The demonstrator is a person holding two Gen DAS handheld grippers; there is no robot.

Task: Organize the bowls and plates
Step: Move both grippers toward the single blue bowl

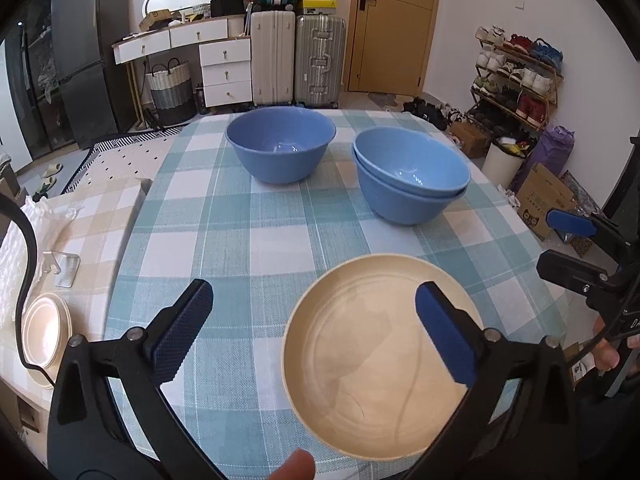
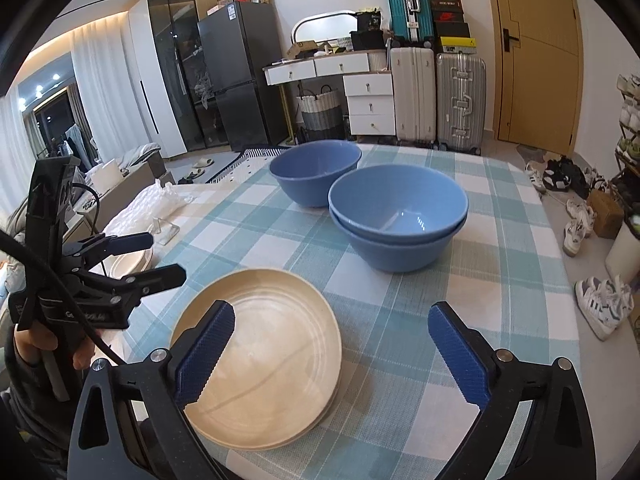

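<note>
Both grippers hang over the cream plate (image 1: 376, 364) with jaws wide apart and nothing between them: left gripper (image 1: 316, 328) and right gripper (image 2: 332, 344). This plate lies on the checked tablecloth (image 1: 224, 240), near edge. Farther back stand two stacked blue bowls (image 1: 412, 176), and a single blue bowl (image 1: 280, 142) apart to their left.

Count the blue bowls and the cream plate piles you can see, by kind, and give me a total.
Blue bowls: 3, the lone bowl plus the nested pair.
Cream plate piles: 2, the near pile on the checked cloth and the side pile on the beige cloth.
Total: 5.
</note>
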